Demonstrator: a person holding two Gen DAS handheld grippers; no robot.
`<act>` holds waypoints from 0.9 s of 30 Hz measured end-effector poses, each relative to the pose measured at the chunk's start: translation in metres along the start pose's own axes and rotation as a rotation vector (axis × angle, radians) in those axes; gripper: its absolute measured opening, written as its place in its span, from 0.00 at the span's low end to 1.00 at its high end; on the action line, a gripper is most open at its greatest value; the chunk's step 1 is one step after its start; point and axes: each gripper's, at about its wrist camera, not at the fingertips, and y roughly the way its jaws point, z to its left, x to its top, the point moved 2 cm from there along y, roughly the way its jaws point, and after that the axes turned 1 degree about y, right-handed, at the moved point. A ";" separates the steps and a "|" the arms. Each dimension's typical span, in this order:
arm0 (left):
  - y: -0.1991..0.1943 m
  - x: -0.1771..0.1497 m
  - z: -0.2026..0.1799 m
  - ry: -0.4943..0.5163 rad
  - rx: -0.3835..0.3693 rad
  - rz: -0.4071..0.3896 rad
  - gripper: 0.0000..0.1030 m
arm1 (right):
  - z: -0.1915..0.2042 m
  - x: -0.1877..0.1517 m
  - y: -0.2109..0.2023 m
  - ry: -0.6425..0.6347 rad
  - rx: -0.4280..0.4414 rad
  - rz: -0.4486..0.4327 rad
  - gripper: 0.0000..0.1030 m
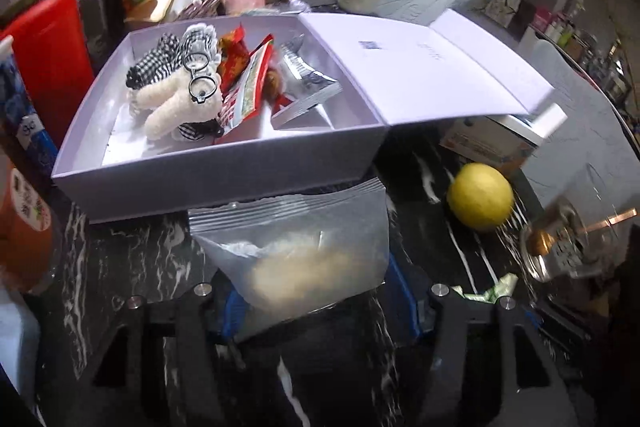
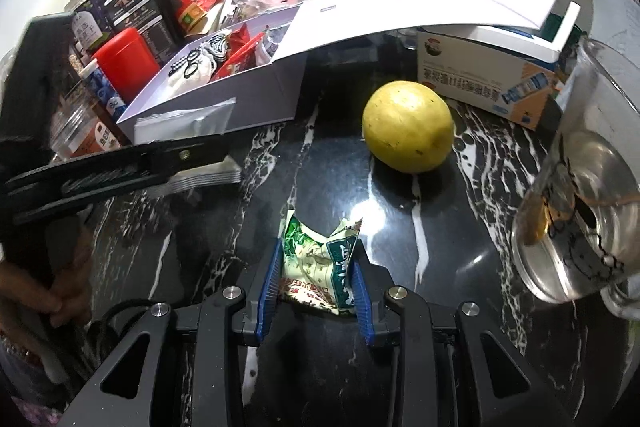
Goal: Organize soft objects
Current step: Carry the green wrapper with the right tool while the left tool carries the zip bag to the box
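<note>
Clearly the right gripper (image 2: 316, 287) is clamped on a crumpled green snack packet (image 2: 320, 267) above the black marble table (image 2: 400, 247). Between the left gripper's (image 1: 316, 287) blue pads lies a clear zip bag (image 1: 296, 243), seemingly gripped though blur obscures contact, just before the open white box (image 1: 220, 163).

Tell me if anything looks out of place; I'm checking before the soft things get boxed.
The yellow fruit sits loose on the marble table, a hard item among soft ones. The box's lid rests propped on a carton. Nothing looks spilled or damaged.
</note>
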 end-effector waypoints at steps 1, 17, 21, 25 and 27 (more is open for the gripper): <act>-0.005 0.000 -0.001 0.003 -0.004 0.004 0.57 | 0.001 -0.001 -0.001 0.003 0.001 -0.001 0.32; -0.085 -0.052 0.003 -0.015 -0.046 -0.010 0.57 | 0.034 -0.028 -0.051 -0.032 0.024 -0.061 0.32; -0.104 -0.065 0.009 -0.037 -0.040 -0.027 0.57 | 0.045 -0.035 -0.063 -0.037 0.071 -0.073 0.32; -0.120 -0.072 0.012 -0.045 -0.030 -0.049 0.57 | 0.057 -0.040 -0.072 -0.040 0.131 -0.079 0.32; -0.131 -0.076 0.012 -0.041 -0.023 -0.070 0.57 | 0.063 -0.041 -0.075 -0.050 0.150 -0.082 0.32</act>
